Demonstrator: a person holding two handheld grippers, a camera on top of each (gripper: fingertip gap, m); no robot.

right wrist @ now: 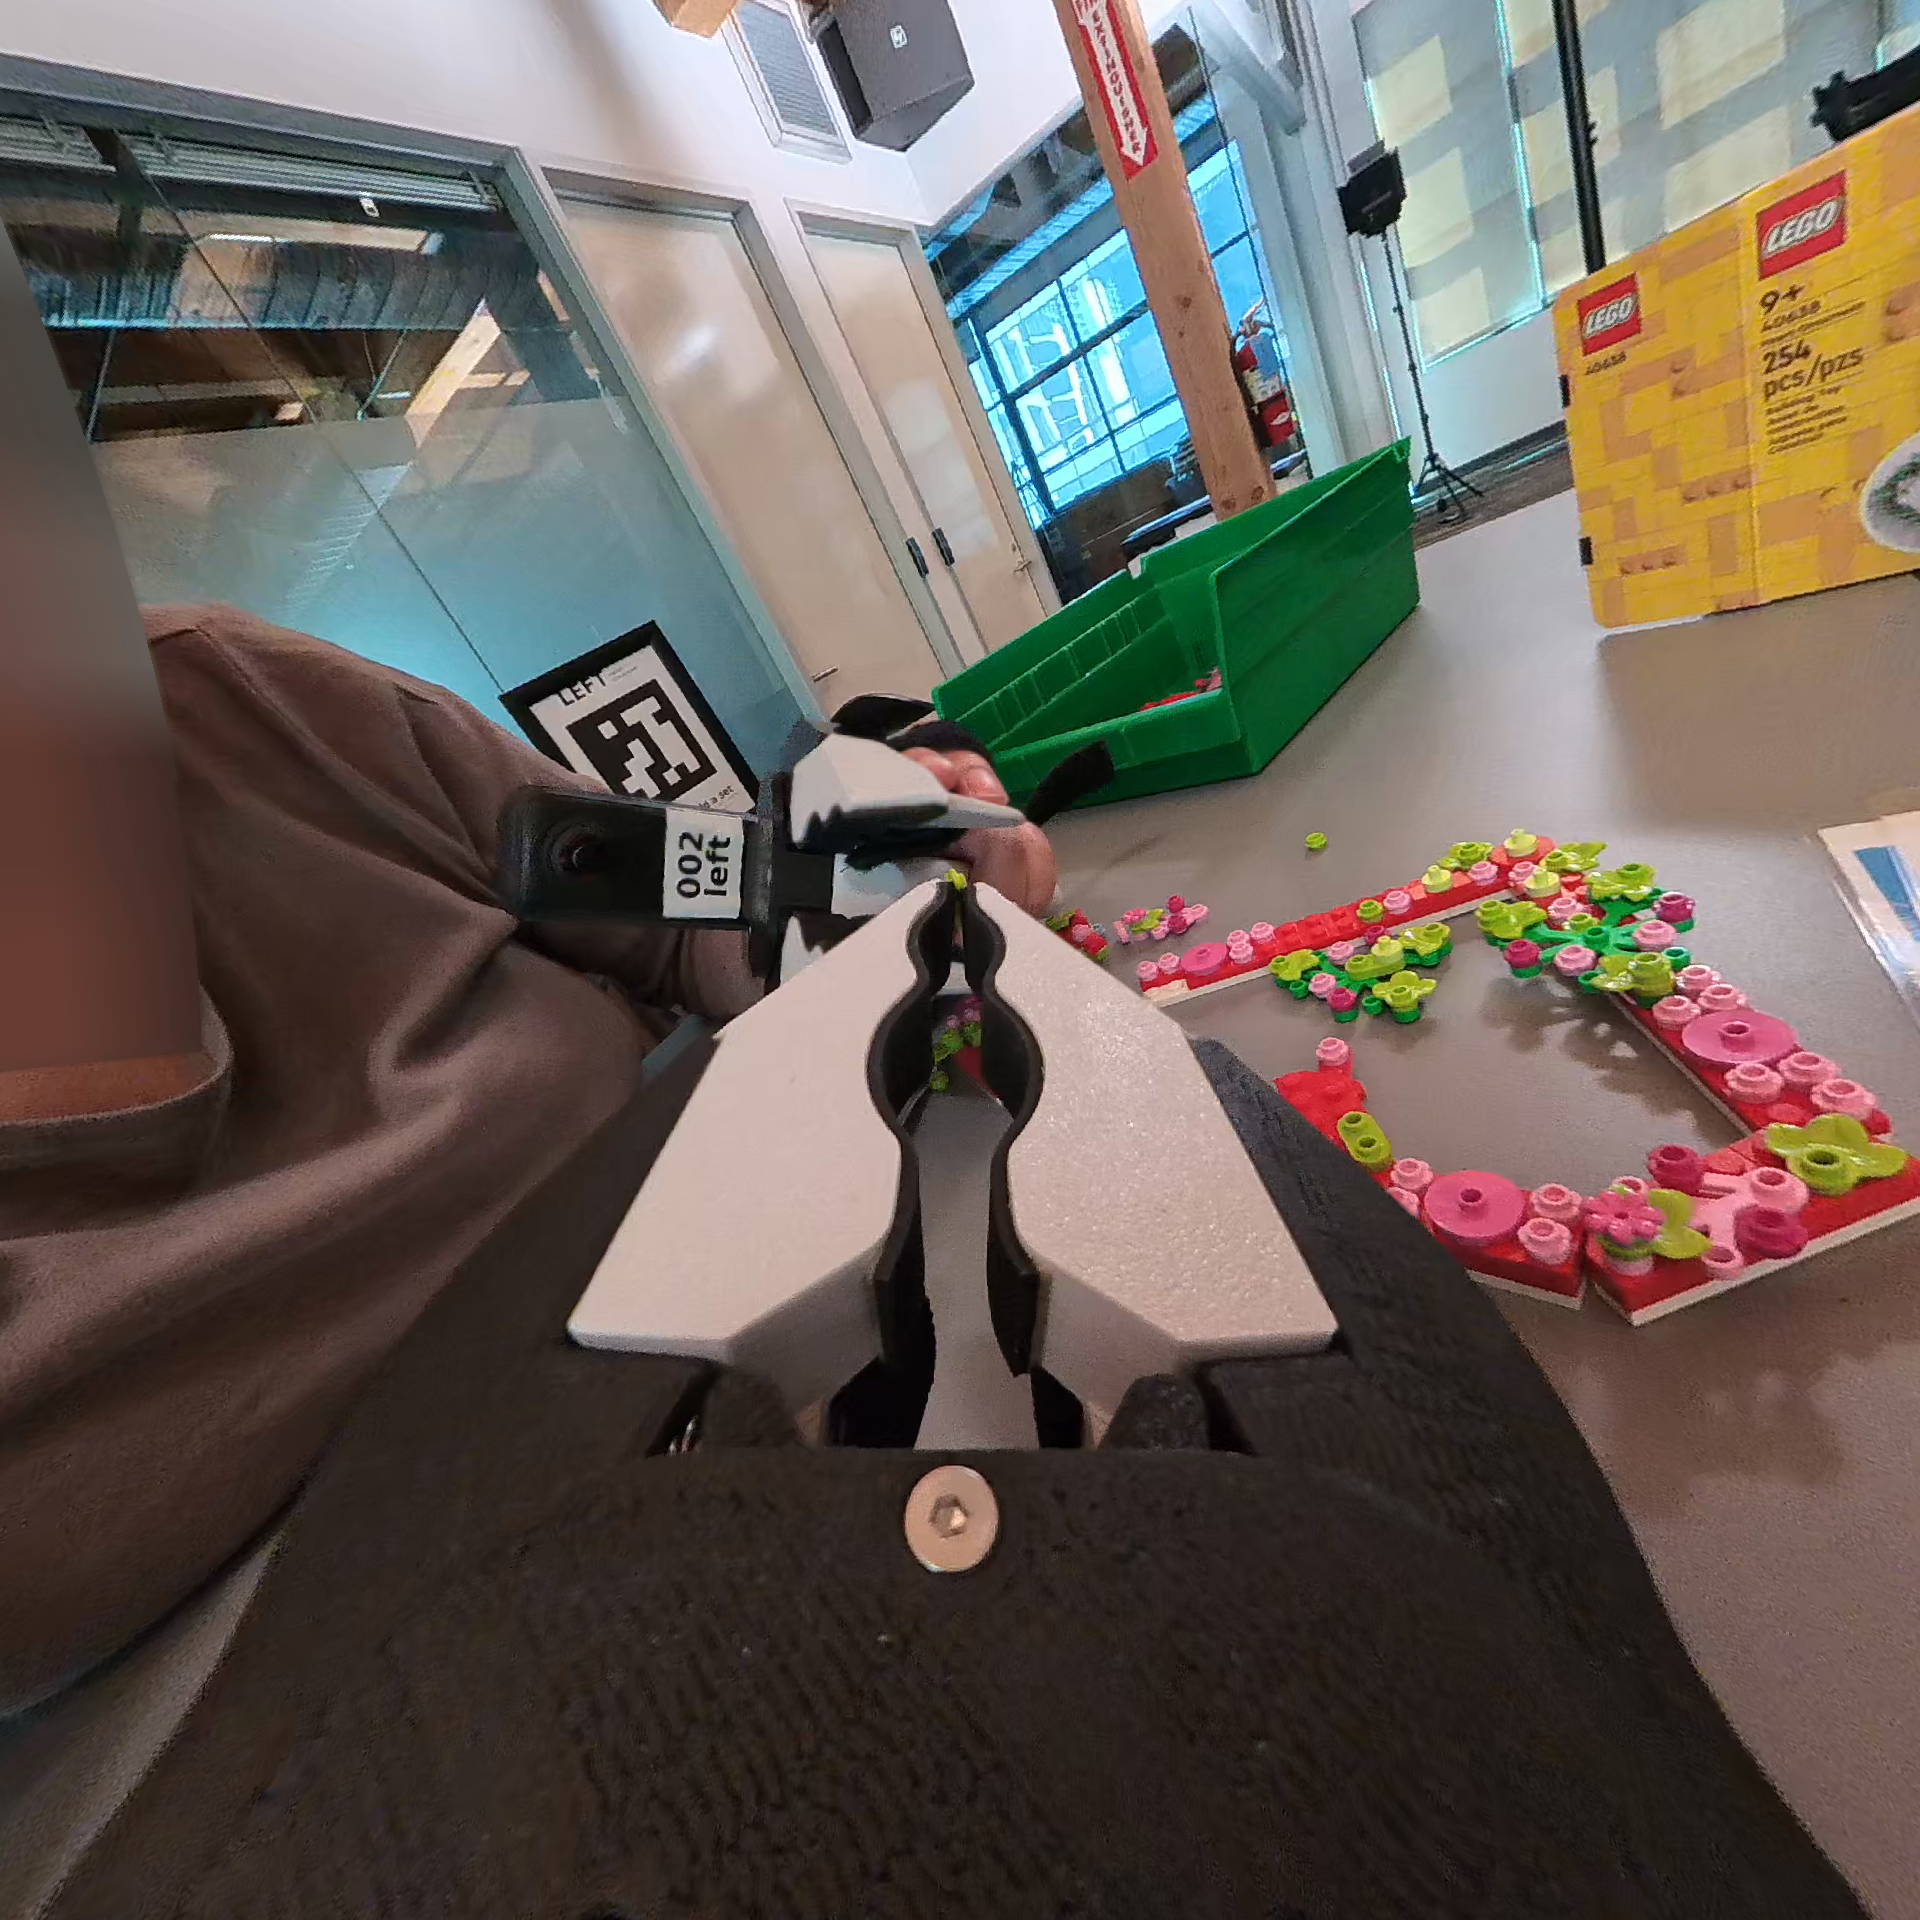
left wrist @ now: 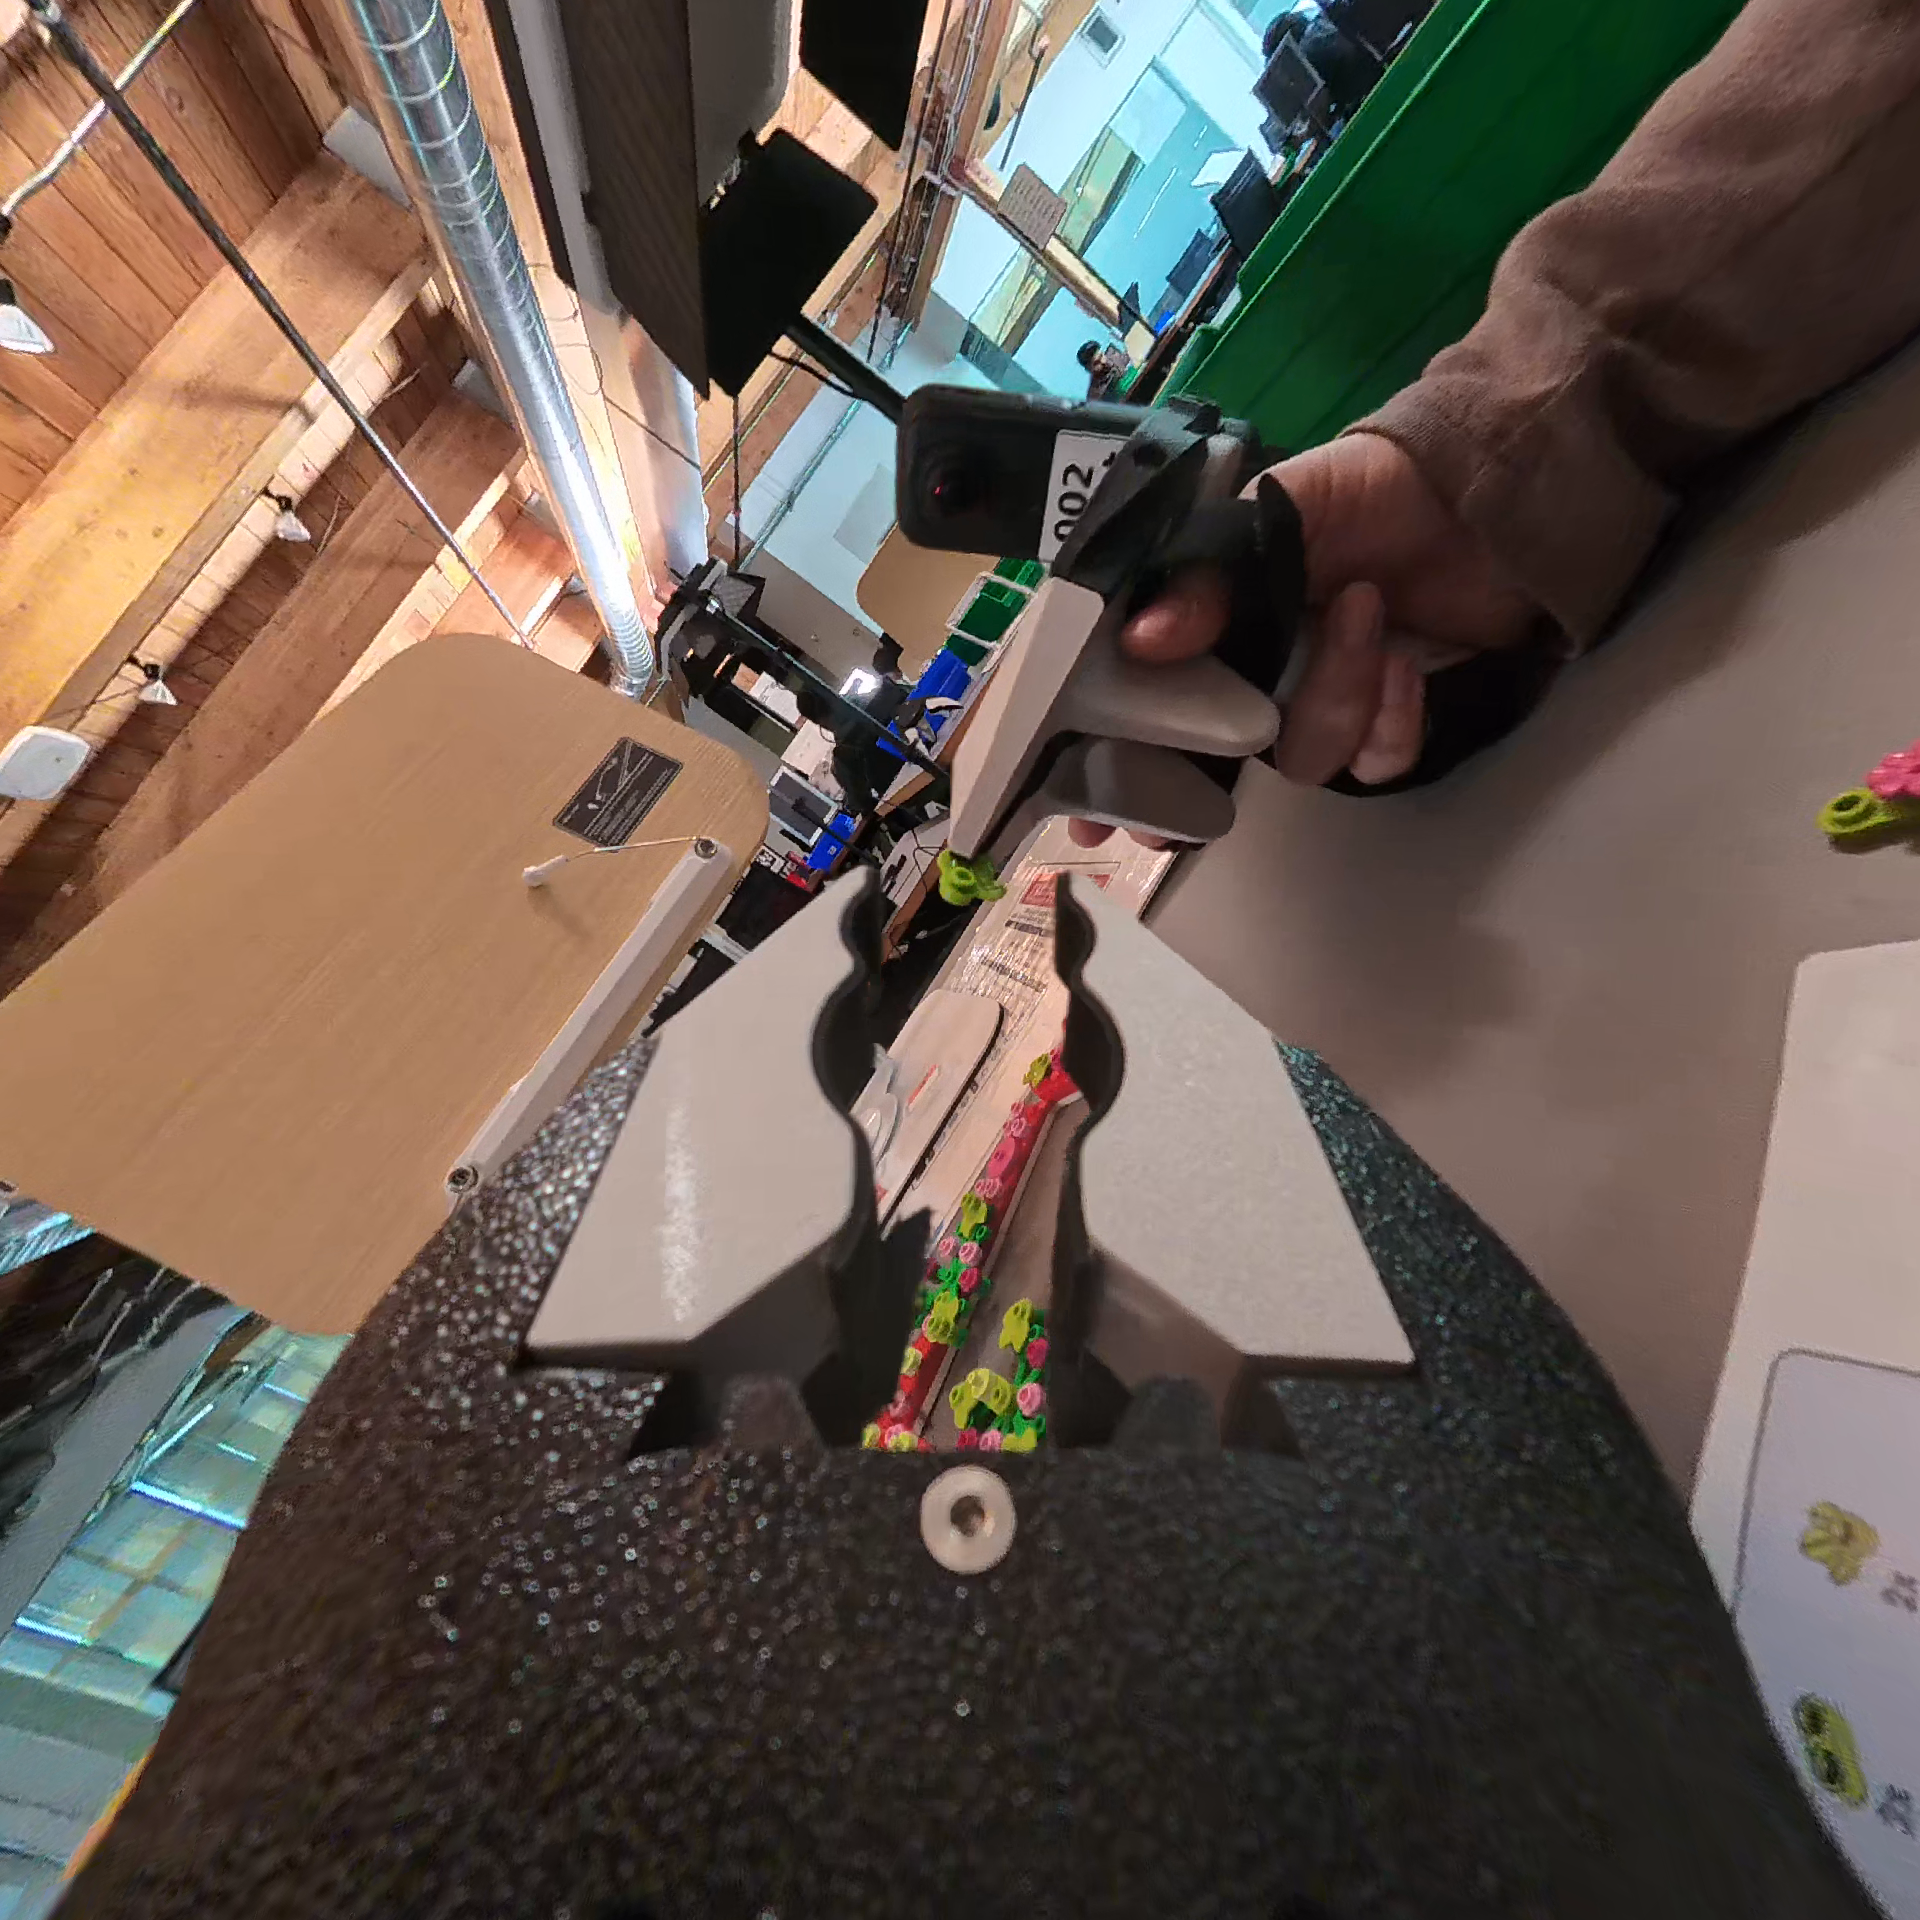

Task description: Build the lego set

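Pinching a small lime-green plastic leaf piece (right wrist: 956, 881) at its very tips, the right gripper (right wrist: 961, 904) holds it raised above the grey surface (right wrist: 1455, 727), facing the left gripper (left wrist: 961, 904), whose fingers stand apart and empty. Such a thin grip could let the piece twist or drop. The red flower-studded lego frame (right wrist: 1558, 1039) lies alongside; its left edge is hidden behind the right gripper.
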